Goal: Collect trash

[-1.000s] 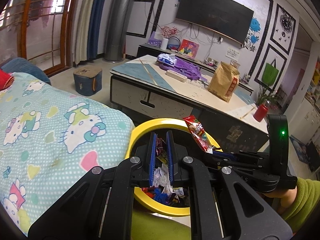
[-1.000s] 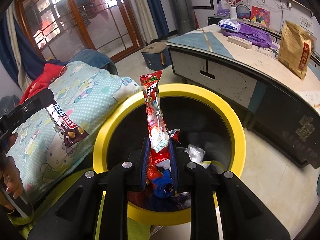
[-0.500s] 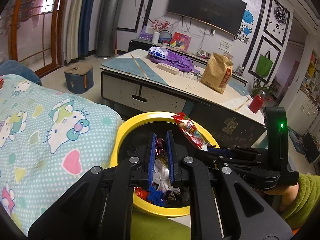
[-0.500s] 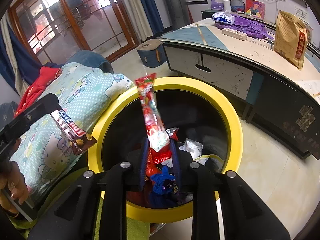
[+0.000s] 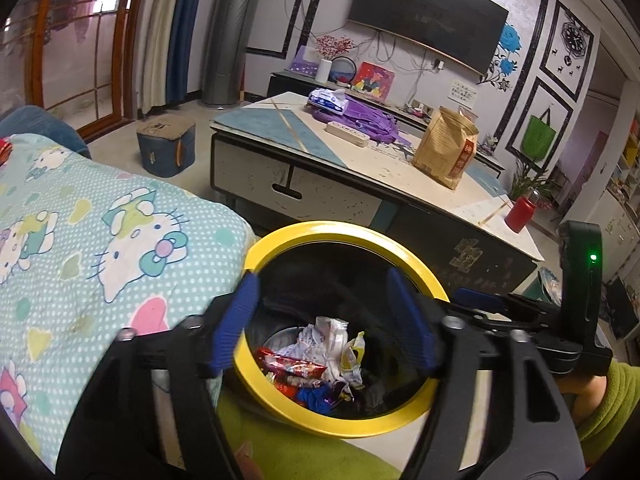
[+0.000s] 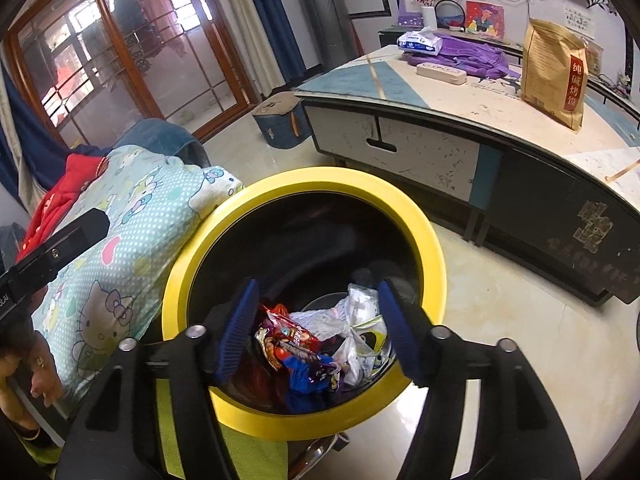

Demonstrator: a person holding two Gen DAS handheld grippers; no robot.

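Both grippers hung over the round yellow-rimmed black trash bin (image 6: 430, 236). The left gripper (image 5: 326, 322) and right gripper (image 6: 316, 330) were opening their blue-padded jaws, nothing between them. Crumpled red, white and blue wrappers (image 6: 320, 344) lay inside the bin.

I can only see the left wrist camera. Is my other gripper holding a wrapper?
Observer: No. The right gripper is above the yellow bin, its jaws opening, with nothing between them.
Operator: Can you see my left hand?
Observer: Yes, the left hand shows at the picture's left edge, beside the cartoon blanket.
Operator: What's the red bit at my picture's edge?
Observer: A red cloth, bunched up next to the blanket.
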